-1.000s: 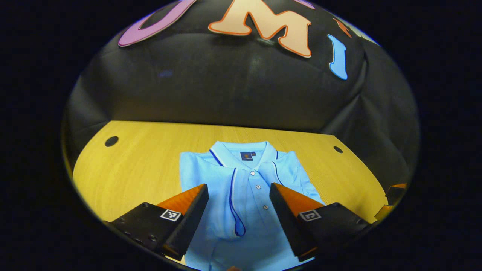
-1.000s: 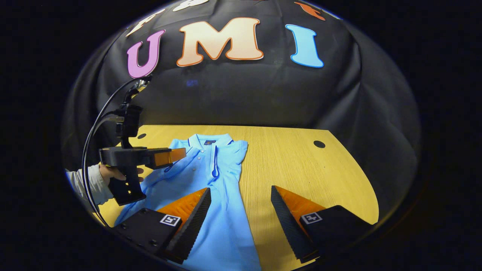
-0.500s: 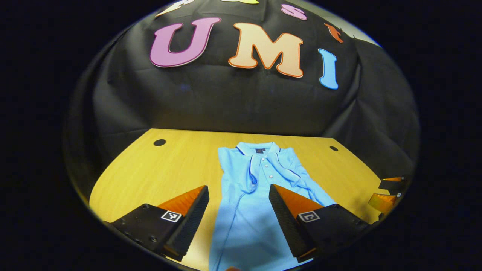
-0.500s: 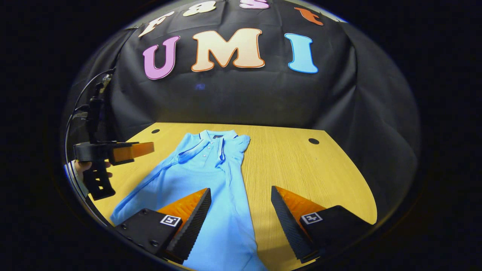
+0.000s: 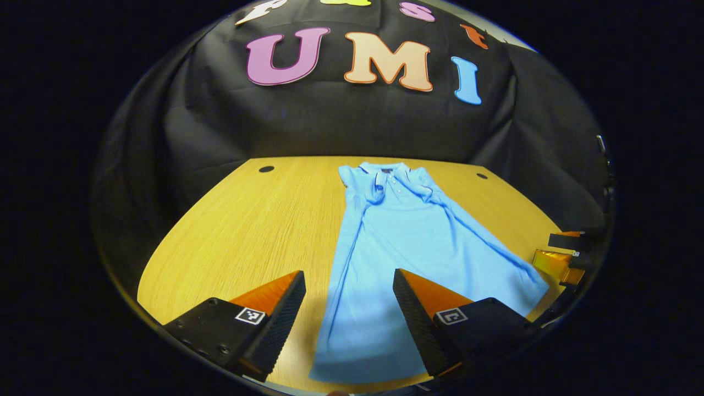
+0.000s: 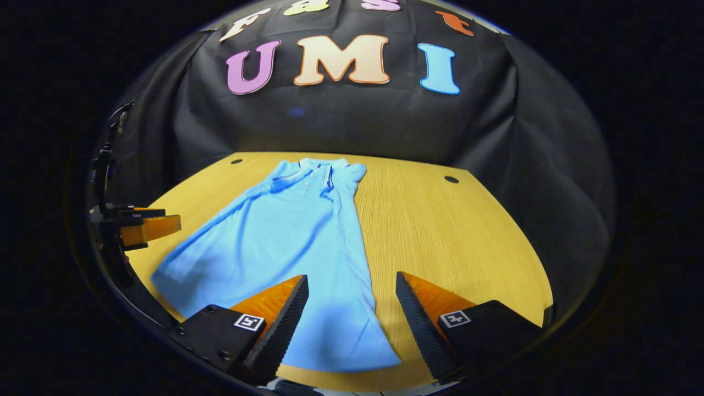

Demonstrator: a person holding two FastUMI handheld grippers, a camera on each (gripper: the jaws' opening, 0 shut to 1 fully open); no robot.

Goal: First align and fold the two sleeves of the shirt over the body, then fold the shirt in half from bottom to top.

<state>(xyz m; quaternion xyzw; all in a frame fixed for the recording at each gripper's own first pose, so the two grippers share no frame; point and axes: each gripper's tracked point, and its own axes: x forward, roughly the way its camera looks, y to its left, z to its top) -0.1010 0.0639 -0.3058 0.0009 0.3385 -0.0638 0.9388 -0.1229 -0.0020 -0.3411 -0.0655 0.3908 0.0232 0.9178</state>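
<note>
Both grippers are hanging wide open and empty above the near end of the light blue polo shirt (image 5: 407, 242): the left gripper (image 5: 347, 308) over its hem, the right gripper (image 6: 352, 311) over its right edge. That shirt is lying flat, sleeves folded in, collar pointing away, on the yellow wooden table (image 5: 247, 231).

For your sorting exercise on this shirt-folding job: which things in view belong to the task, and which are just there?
Belong to the job:
shirt
left gripper
right gripper

Just there:
wooden table
table holes
</note>
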